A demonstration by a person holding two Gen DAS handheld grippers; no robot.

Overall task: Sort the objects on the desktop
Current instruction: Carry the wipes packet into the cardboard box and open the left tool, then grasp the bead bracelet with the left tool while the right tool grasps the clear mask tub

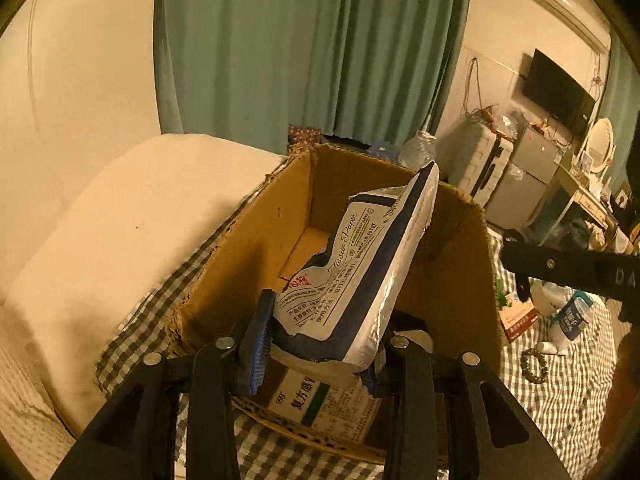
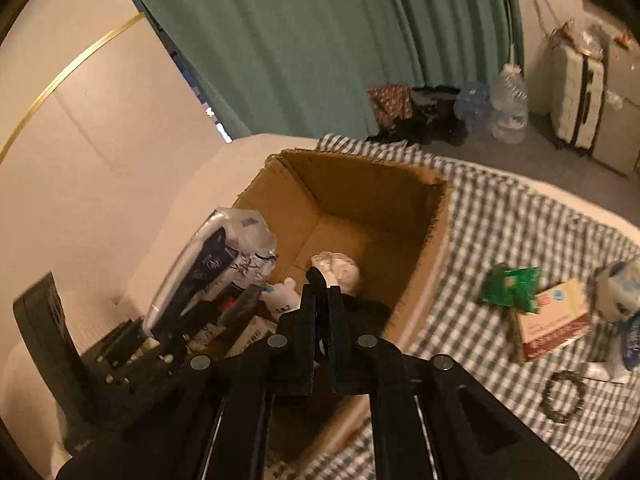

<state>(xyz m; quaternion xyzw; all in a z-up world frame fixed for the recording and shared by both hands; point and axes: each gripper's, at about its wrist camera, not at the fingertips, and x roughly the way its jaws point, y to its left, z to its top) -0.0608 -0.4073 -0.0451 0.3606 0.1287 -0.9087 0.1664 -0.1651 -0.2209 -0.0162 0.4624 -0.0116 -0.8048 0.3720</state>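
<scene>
Holding a soft white-and-navy plastic pack of tissue paper, my left gripper has its blue-padded fingers set against the pack's two lower sides, so the pack sits pinched between them. Its long axis runs away from me and up to the right, the near end low at my fingers and the far sealed end tilted high over the brown open-topped cardboard box. Below the pack, at the near wall of the box, one white carton with a green stripe shows partly.

My right gripper has its black fingers pressed together with nothing between them, pointing down into the same box. Just past the tips lies one pale rounded object, blurred, and beside it, to the left, one small white figure. From this side the tissue pack stands at the box's left wall, leaning, with my left gripper below it.

One box stands on the grey-and-white checked cloth over the bed. To the right of the box, well apart from both grippers, lie one green crinkled packet, one yellow-and-red flat carton touching it, one white-and-blue wrapped item and one dark beaded bracelet. A cream pillow lies to the left of the box, and green curtains hang behind.
</scene>
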